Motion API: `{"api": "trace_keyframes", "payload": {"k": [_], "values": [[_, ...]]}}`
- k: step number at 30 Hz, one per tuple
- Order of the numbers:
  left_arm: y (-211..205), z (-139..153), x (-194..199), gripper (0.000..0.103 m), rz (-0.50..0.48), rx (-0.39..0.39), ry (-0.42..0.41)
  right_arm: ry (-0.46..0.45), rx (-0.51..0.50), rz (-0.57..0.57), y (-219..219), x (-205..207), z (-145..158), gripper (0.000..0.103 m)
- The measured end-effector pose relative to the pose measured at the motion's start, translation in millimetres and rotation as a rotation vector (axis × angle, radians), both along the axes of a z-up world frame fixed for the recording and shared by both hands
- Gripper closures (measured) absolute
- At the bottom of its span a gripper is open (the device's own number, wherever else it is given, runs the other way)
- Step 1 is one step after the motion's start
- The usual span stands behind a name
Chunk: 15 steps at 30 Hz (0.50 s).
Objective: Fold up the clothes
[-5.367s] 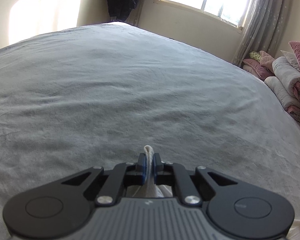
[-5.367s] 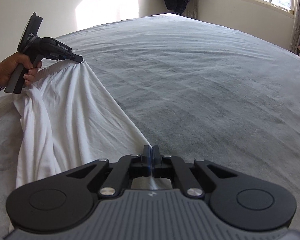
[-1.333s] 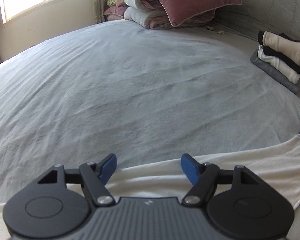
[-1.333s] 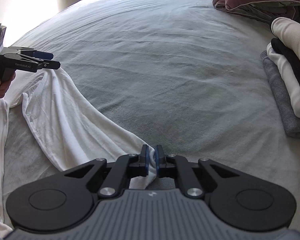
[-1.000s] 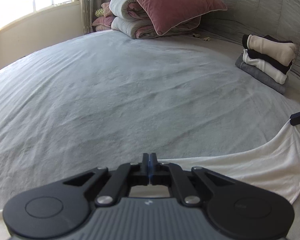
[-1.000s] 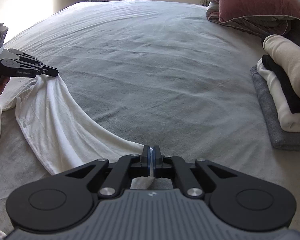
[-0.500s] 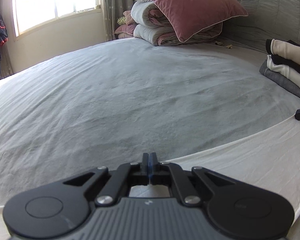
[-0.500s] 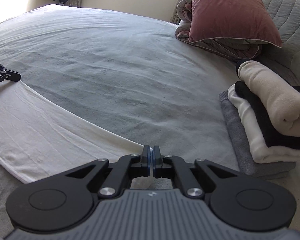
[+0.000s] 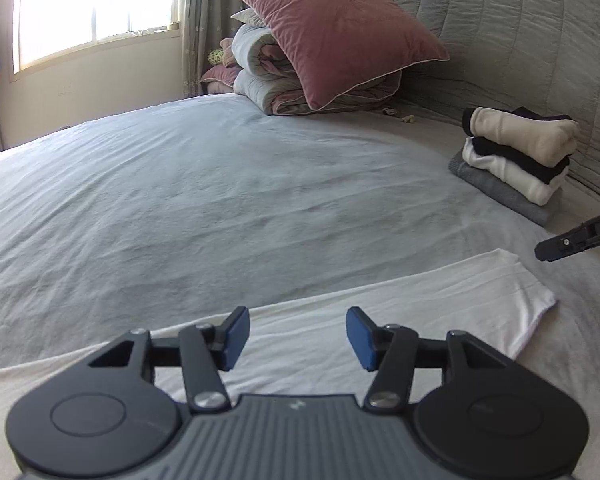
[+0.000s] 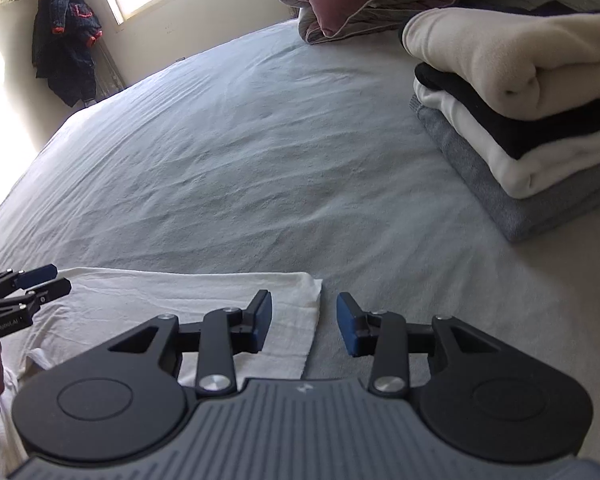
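Where it lies flat on the bed point(image 9: 220, 200), white garment point(image 9: 440, 296), smooth, faintly creased.

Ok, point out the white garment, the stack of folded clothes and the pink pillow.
white garment point(image 9: 440, 296), left wrist view, flat middle of the cloth.
stack of folded clothes point(image 10: 512, 64), right wrist view, cream top layer.
pink pillow point(image 9: 340, 28), left wrist view, centre of its face.

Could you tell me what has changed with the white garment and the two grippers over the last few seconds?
Both grippers carried the white garment across the bed, laid it flat and let go: left gripper and right gripper jaws are opening, nothing between them. The folded stack and pillows stayed put.
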<state>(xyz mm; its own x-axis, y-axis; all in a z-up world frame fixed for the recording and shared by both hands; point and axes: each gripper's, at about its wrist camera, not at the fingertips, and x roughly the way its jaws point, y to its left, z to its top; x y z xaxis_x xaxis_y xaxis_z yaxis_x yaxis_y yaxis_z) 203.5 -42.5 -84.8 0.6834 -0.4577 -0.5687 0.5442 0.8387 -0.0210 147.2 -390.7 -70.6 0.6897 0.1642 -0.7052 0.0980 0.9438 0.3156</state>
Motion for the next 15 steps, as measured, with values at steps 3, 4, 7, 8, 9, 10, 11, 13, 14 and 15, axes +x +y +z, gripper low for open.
{"api": "trace_keyframes", "payload": {"k": [3,4,7,8,9,10,11,13,14,15], "values": [[-14.1,-1.8,-20.0,0.047,-0.058,-0.009,0.006,0.026,0.074,-0.021,-0.8,-10.5,-1.8,0.063],[-20.0,-3.4,-26.6,0.047,-0.078,-0.008,0.008,0.033,0.091,-0.027,-1.0,-13.0,-3.1,0.063],[-37.1,-8.6,-43.0,0.046,-0.135,-0.010,0.015,0.053,0.120,-0.033,-1.1,-18.1,-8.2,0.063],[-43.0,-10.8,-47.4,0.046,-0.153,-0.008,0.017,0.059,0.126,-0.032,-1.3,-20.2,-10.3,0.063],[-49.1,-13.1,-51.9,0.046,-0.171,-0.004,0.019,0.063,0.131,-0.032,-1.5,-22.0,-12.4,0.063],[-56.2,-16.1,-56.1,0.046,-0.191,0.006,0.022,0.064,0.136,-0.031,-1.9,-23.6,-14.5,0.063],[-62.1,-18.8,-58.5,0.046,-0.208,0.014,0.027,0.061,0.143,-0.030,-2.5,-25.7,-16.6,0.063],[-74.5,-24.8,-62.5,0.046,-0.235,0.033,0.023,0.050,0.160,-0.029,-3.6,-29.2,-21.2,0.062],[-81.1,-27.9,-65.0,0.046,-0.246,0.044,0.016,0.045,0.166,-0.028,-3.6,-29.2,-23.6,0.061],[-87.3,-29.9,-67.1,0.046,-0.247,0.055,0.002,0.041,0.167,-0.024,-2.9,-29.1,-25.4,0.061]]}}
